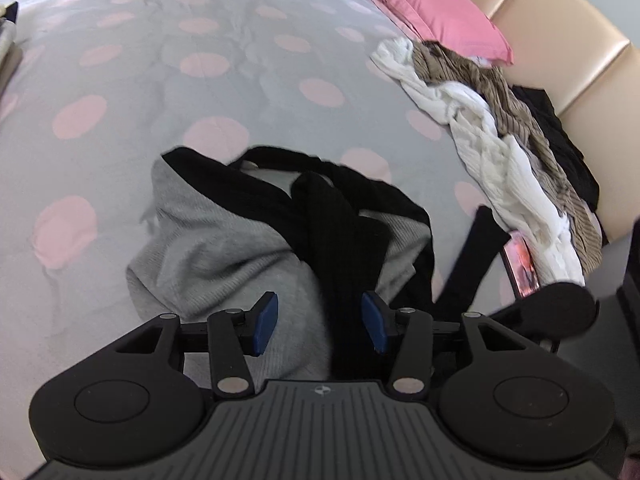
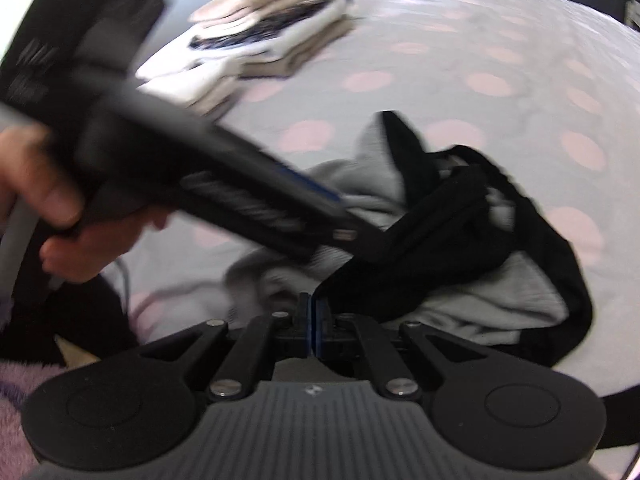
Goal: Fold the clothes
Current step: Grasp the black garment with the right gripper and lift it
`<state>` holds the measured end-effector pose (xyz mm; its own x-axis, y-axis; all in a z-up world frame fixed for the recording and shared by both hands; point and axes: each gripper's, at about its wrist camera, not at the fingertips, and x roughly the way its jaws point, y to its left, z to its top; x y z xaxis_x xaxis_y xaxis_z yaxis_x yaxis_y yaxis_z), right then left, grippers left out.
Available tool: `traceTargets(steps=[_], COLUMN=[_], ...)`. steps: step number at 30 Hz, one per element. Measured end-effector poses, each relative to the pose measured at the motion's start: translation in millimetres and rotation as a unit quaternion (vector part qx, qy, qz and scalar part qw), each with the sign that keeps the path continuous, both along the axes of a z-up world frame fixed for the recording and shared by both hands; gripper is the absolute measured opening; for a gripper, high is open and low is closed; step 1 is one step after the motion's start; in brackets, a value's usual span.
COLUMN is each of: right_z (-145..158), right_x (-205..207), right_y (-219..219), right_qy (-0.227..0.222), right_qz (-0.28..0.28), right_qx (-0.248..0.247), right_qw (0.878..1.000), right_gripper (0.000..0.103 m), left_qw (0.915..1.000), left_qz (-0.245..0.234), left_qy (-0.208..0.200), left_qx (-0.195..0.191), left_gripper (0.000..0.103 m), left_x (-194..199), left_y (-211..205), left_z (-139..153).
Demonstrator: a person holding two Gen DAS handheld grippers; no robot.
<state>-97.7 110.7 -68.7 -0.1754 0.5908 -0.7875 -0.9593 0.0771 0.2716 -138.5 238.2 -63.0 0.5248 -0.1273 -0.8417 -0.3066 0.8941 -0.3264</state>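
Clearly soft and light: grey-and-black garment [image 1: 224, 248] crumpled on the bed [image 1: 120, 80] near its front edge, limp, bound to sag. Best pinched along a black hem. Left gripper [image 1: 318, 322] fingers partway apart around a black fold, not pressing; right gripper [image 2: 311, 320] fingers shut, seemingly empty.

Garment, grey with black trim [image 1: 208, 248]: knit fabric, crumpled and unfolded, laid on the bed near the 6 o'clock edge of the left wrist view; black straps [image 1: 344, 216] are draped and twisted across it toward 1 o'clock.

Unfolded heap [image 1: 496, 152]: white, brown-striped and black pieces are tangled together, at 2 o'clock, well apart from the grey garment.

Folded stack [image 2: 264, 36]: beige, white and dark-patterned items are piled flat, at 11 o'clock in the right wrist view.
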Motion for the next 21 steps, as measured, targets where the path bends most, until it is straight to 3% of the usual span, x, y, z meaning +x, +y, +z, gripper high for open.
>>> traceTargets(steps=[5,7,9,12,17,19,21], right_z=[1.0,3.0,4.5,3.5,1.4,3.8,7.1], right_x=[-45.7,-54.1,-57.1,-52.8,-48.5,-47.5,-46.9], right_y=[-5.5,-8.1,-9.8,-9.0,-7.5,-7.4,-4.1], right_qy=[-0.01,-0.025,-0.036,-0.037,-0.044,-0.054,-0.066], right_qz=[0.078,0.096,0.104,0.098,0.105,0.113,0.12], right_qx=[0.016,0.024,0.028,0.026,0.012,0.013,0.014], right_qw=[0.997,0.995,0.994,0.994,0.993,0.992,0.991], right_gripper=[0.002,0.002,0.002,0.002,0.011,0.024,0.027], left_qw=[0.9984,0.997,0.9952,0.9963,0.9976,0.9976,0.9974], left_qz=[-0.026,-0.029,-0.033,-0.019,-0.003,0.005,0.016], left_qy=[0.041,0.058,0.073,0.07,0.049,0.039,0.028], left_qx=[0.028,0.043,0.057,0.046,0.048,0.057,0.065], left_gripper=[0.043,0.028,0.019,0.006,0.004,0.004,0.004], left_x=[0.9,0.3,-0.5,-2.8,-10.4,-14.2,-19.5], left_y=[-14.7,-18.2,-21.3,-15.5,-7.5,-4.1,0.7], left_z=[-13.2,-18.8,-24.1,-23.2,-6.8,3.5,12.2])
